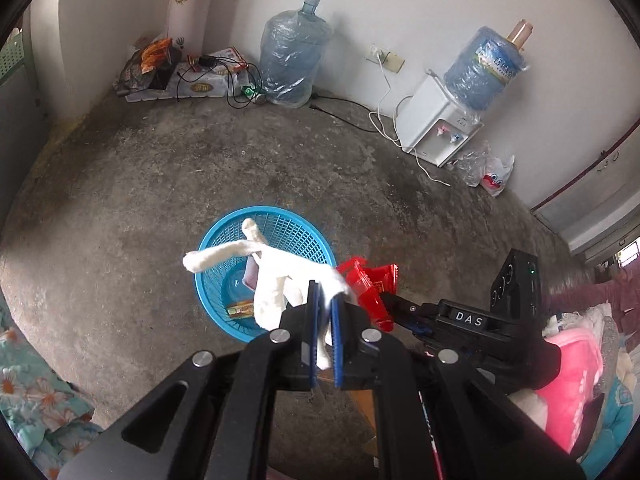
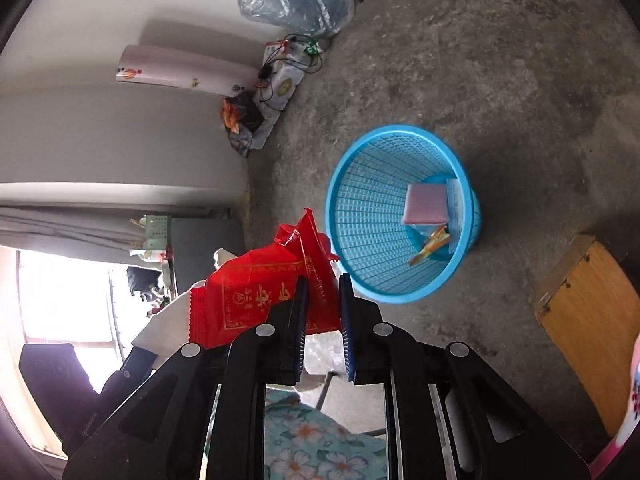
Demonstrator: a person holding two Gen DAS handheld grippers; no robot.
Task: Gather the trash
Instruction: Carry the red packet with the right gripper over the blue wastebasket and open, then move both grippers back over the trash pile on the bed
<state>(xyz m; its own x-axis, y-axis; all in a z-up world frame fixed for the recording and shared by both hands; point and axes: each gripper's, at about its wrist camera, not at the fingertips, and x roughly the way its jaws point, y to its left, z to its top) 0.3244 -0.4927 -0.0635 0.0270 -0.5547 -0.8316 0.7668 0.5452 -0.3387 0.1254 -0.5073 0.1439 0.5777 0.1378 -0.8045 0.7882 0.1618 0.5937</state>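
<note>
A blue mesh basket (image 1: 224, 240) stands on the concrete floor, with a pink pad (image 2: 426, 204) and a yellow-orange wrapper (image 2: 432, 244) lying in its bottom. My left gripper (image 1: 325, 292) is shut on a crumpled white tissue (image 1: 276, 276), which hangs over the basket's near rim. Just to the right of it, my right gripper (image 1: 386, 302) holds a red snack wrapper (image 1: 368, 284). In the right wrist view the right gripper (image 2: 323, 280) pinches the red wrapper (image 2: 248, 296) beside the basket (image 2: 340, 184), a little short of its rim.
A water dispenser (image 1: 436, 128) with trailing white cables stands by the far wall, beside a plastic-wrapped water jug (image 1: 292, 60) and clutter in the corner. A wooden board (image 2: 588, 320) lies right of the basket. Floral bedding (image 1: 36, 396) and a pink blanket (image 1: 576, 380) border the near side.
</note>
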